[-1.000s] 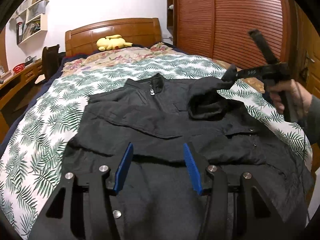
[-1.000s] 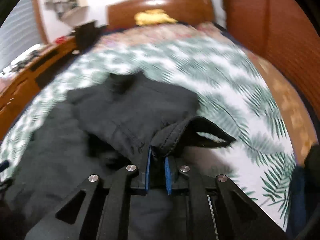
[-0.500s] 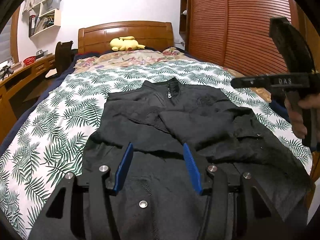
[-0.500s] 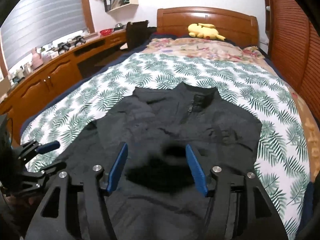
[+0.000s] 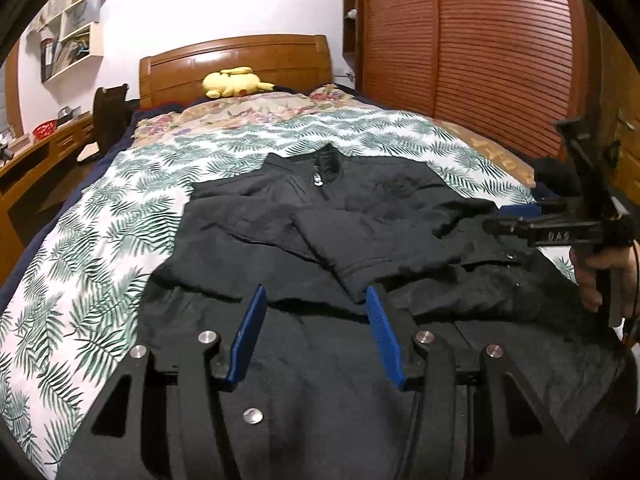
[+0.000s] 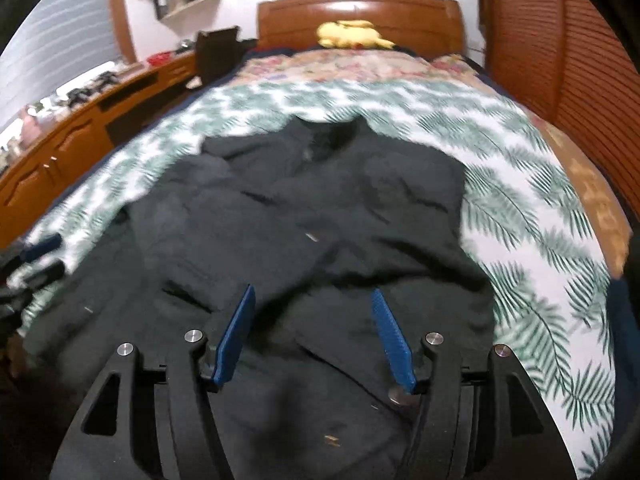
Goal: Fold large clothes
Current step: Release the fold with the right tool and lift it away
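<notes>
The left gripper (image 5: 316, 336) is pointing down over the near part of the jacket (image 5: 360, 232), its blue pads spread with nothing between them. The right gripper (image 6: 314, 332) is also tilting down; its jaws have just been opening and are standing wide, empty, above the cloth. A hand (image 5: 600, 276) is holding it at the right. The black jacket is lying flat ahead on the leaf-print bed (image 5: 100, 248), sleeves folded across the chest, collar farthest away.
</notes>
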`<action>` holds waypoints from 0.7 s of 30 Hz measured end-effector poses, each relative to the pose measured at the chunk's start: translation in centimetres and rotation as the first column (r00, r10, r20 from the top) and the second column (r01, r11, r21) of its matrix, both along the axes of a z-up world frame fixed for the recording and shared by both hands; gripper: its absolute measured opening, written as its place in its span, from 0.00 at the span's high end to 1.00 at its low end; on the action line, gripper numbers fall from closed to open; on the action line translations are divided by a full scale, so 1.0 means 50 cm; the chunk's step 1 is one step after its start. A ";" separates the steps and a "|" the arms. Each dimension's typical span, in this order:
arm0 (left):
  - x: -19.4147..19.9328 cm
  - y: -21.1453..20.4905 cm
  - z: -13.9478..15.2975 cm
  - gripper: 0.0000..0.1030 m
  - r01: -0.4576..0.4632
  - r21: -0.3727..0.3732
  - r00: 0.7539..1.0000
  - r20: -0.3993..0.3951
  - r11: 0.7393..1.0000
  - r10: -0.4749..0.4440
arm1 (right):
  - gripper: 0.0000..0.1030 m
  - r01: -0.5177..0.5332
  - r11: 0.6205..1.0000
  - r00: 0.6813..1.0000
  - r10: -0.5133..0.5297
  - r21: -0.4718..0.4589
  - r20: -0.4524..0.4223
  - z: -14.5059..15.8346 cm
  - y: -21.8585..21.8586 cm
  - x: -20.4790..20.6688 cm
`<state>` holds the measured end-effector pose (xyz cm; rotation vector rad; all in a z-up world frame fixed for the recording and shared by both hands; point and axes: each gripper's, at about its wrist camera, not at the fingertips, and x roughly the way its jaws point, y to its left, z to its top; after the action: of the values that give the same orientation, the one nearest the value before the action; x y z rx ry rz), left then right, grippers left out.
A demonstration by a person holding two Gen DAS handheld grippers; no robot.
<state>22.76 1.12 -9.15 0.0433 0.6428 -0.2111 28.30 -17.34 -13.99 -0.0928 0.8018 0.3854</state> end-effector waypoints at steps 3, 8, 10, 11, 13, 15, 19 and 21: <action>0.009 -0.020 -0.013 0.50 0.014 0.015 1.000 -0.018 1.000 -0.014 | 0.40 0.038 0.999 0.999 -0.038 -0.005 -0.008 -0.027 -0.034 -0.008; 0.015 -0.044 -0.032 0.50 0.027 0.036 0.999 -0.038 0.999 -0.025 | 0.40 0.054 0.998 0.998 -0.055 -0.041 -0.011 -0.052 -0.057 -0.026; 0.015 -0.052 -0.037 0.50 0.030 0.046 0.999 -0.043 0.999 -0.028 | 0.40 0.050 0.998 0.999 -0.050 -0.041 -0.005 -0.059 -0.062 -0.037; 0.015 -0.057 -0.039 0.50 0.033 0.050 0.999 -0.045 0.998 -0.031 | 0.40 0.046 0.998 0.999 -0.046 -0.032 -0.001 -0.064 -0.067 -0.044; 0.015 -0.062 -0.042 0.50 0.039 0.052 0.998 -0.051 0.998 -0.036 | 0.40 0.043 0.999 0.999 -0.043 -0.016 -0.002 -0.076 -0.076 -0.053; 0.015 -0.073 -0.043 0.50 0.047 0.061 0.997 -0.059 0.997 -0.043 | 0.40 0.033 0.999 0.999 -0.033 0.005 -0.028 -0.084 -0.082 -0.052; 0.026 -0.102 -0.035 0.50 0.067 0.087 0.996 -0.061 0.994 -0.061 | 0.40 0.019 1.000 1.000 -0.019 -0.001 -0.019 -0.076 -0.083 -0.054; 0.036 -0.125 -0.031 0.50 0.082 0.103 0.995 -0.063 0.991 -0.076 | 0.40 0.014 1.000 1.000 -0.014 -0.011 -0.022 -0.076 -0.081 -0.055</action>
<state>24.55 -5.11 -10.68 0.1649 0.7114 -0.2557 25.54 -21.39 -17.77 -0.0928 0.8259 0.3694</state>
